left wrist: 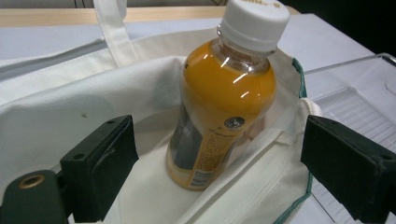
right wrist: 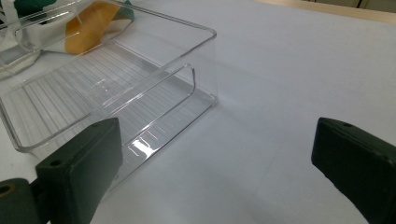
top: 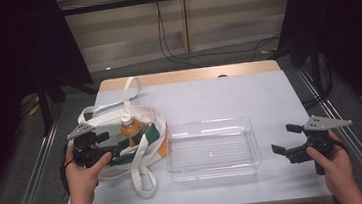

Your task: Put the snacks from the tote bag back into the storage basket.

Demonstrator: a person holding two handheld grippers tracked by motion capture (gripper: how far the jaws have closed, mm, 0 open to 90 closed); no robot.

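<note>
A white cloth tote bag [top: 122, 138] with green and orange print lies on the left of the table. A bottle of orange drink [top: 129, 130] with a white cap stands up out of its mouth. My left gripper [top: 104, 144] is at the bag's left side, pointing at the bottle. In the left gripper view the bottle [left wrist: 224, 98] sits in the bag [left wrist: 60, 116] just beyond my left gripper [left wrist: 219, 172], whose jaws stand wide apart and touch nothing. My right gripper [top: 285, 138] is open above the table to the right of the clear tray [top: 212, 148].
The clear plastic tray [right wrist: 112, 84] is empty and lies at the table's middle, its right wall close in front of my right gripper [right wrist: 219, 177]. Bag straps [top: 143, 178] trail toward the front edge. Black stands and cables lie beyond the table.
</note>
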